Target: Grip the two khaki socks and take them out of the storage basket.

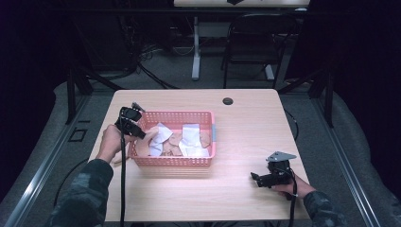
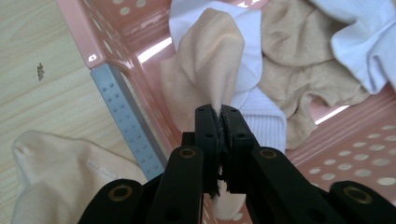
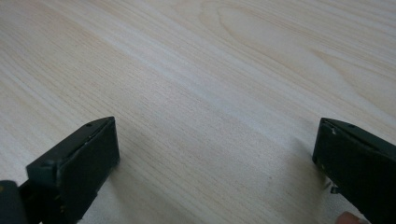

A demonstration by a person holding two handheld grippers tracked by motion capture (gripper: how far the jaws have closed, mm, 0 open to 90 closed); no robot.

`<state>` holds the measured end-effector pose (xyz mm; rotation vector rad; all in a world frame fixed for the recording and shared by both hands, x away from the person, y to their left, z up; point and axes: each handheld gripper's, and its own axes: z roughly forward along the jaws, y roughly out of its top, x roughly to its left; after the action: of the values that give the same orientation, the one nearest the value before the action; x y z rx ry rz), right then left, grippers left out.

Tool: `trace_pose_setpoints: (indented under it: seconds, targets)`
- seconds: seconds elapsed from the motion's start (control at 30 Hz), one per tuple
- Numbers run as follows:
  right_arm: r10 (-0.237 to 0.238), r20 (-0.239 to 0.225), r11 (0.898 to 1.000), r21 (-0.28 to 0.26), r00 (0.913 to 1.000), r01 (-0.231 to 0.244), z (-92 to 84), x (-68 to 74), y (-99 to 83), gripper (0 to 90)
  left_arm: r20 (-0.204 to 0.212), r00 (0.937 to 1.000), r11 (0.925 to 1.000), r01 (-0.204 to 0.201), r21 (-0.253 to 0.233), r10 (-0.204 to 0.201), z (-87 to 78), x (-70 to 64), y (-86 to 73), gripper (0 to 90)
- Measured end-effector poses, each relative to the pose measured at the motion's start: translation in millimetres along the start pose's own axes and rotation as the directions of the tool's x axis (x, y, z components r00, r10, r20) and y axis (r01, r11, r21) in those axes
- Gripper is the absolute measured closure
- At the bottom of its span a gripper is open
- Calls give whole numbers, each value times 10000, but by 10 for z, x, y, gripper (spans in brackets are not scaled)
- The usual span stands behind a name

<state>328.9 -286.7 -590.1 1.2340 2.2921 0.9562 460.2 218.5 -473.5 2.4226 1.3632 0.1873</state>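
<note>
The pale wooden table [image 1: 246, 137] carries a pink perforated plastic basket [image 1: 174, 161] with a grey handle strip [image 2: 122, 120], which serves as the landmark here. Inside the basket lie several white socks [image 1: 191, 135] mixed with beige socks [image 2: 299, 56]. Just outside its left wall a separate beige sock [image 2: 60, 177] rests on the table. At the basket's left end the left gripper [image 2: 219, 114] has its jaws pressed together on a thin fold of one beige knit sock [image 2: 205, 70], which stands up from the pile inside the basket. That sock looks light, limp and stretchy, so a pinch on a doubled fold near the cuff should hold better than a single layer. Well right of the basket, the right gripper [image 3: 215, 154] sits spread wide over bare table, holding nothing
</note>
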Motion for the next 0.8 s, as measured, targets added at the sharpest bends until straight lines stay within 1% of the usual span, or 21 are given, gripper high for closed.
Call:
trace_pose_setpoints:
  seconds: [0.07, 0.17, 0.2, 0.23, 0.33, 0.43, 0.47, 0.5, 0.53, 0.57, 0.6, 0.67, 0.8]
  targets:
    - [22, -3, 10000, 51, 10000, -22, -4, 1, 2, 0, 31, 10000, 9999, -28, -139, 28, -64, -8, 20, 862]
    - [0, -11, 10000, 29, 10000, 0, -2, -1, 2, 0, 41, 9999, 9998, -105, -192, 106, -113, -11, 36, 862]
    - [0, -10, 10000, 27, 10000, 0, -2, -1, 2, 0, 0, 9998, 9996, -191, -218, 191, -160, -21, 52, 862]
    - [-2, -12, 10000, 21, 10000, 2, -1, -2, 2, 0, 40, 9999, 9996, -147, -237, 148, -181, -30, 58, 862]
    - [-8, -13, 10000, 16, 10000, 8, -1, -2, 2, 0, 52, 9997, 9990, -245, -372, 247, -258, -37, 85, 862]
    - [-3, -16, 10000, 5, 10000, 3, 1, -2, 1, 0, -144, 9991, 9982, -397, -453, 391, -336, -64, 102, 862]
    - [-3, -16, 10000, 5, 10000, 3, 1, -2, 1, 0, -144, 9991, 9982, -397, -453, 391, -336, -64, 102, 862]
    - [-2, -17, 10000, 4, 10000, 2, 1, -2, 1, 0, -163, 9990, 9973, -425, -593, 416, -386, -68, 111, 862]
    - [-2, -17, 10000, 4, 10000, 2, 1, -2, 1, 0, -163, 9990, 9973, -425, -593, 416, -386, -68, 111, 862]
    - [6, -32, 10000, -7, 10000, -6, 2, -2, 2, 0, -160, 9992, 9967, -363, -720, 353, -434, -70, 118, 862]
    - [-3, -16, 10000, 5, 10000, 3, 1, -2, 2, 0, -160, 9992, 9967, -363, -720, 353, -434, -70, 118, 862]
    - [4, -21, 10000, 3, 10000, -4, 1, -2, 1, 0, -287, 9987, 9954, -434, -857, 411, -494, -65, 128, 862]
    - [1, -20, 10000, 3, 10000, -1, 1, -2, 1, 0, -287, 9989, 9947, -408, -939, 383, -543, -62, 130, 862]
